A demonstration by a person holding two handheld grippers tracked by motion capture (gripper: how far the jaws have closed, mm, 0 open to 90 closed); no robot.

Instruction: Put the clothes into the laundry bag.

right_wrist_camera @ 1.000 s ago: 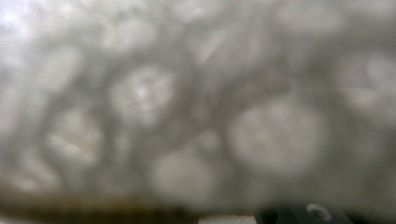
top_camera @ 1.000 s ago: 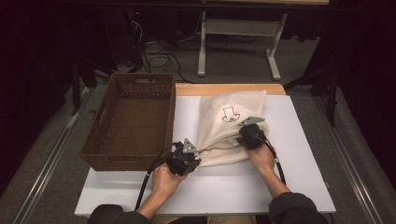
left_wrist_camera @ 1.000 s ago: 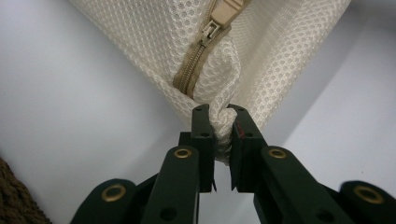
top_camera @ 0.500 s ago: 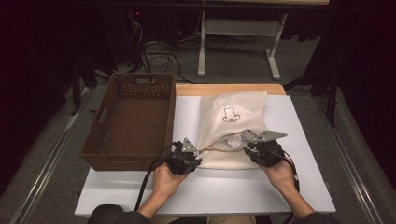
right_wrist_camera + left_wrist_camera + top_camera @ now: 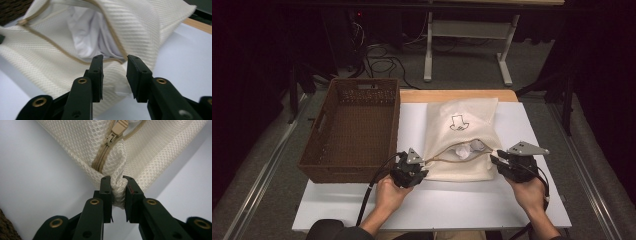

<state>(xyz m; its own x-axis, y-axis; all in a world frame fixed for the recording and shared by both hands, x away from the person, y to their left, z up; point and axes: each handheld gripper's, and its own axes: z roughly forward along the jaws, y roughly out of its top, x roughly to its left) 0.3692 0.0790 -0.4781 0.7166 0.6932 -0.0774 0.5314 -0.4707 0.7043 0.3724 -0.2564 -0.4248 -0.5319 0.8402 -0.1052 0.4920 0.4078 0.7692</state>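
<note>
While the left gripper (image 5: 421, 169) pinches the near-left corner of the mesh laundry bag (image 5: 464, 122) just below the zipper's end, the right gripper (image 5: 498, 161) sits at the bag's near-right corner with nothing between its jaws, which have just been opening. In the right gripper view the jaws stand apart in front of the fabric, pressing on nothing. I judge the step in hand to be the unzipping of the bag, now done or nearly so: the mouth gapes across the near part of the bag, and the tan zipper slider (image 5: 117, 130) lies close to the left corner.

The next move probably calls for the right gripper to reach into the opening and take hold of the white clothes (image 5: 86, 37) inside, while the left keeps the corner pinned so the bag does not slide. The wicker basket (image 5: 349, 167) to the left looks like the likely destination.

The bag lies flat on the white counter (image 5: 422, 210), right of the basket, cream-coloured with a small dark drawing (image 5: 458, 123) on its far half. Its weave is soft and limp, bunching readily where pinched.
</note>
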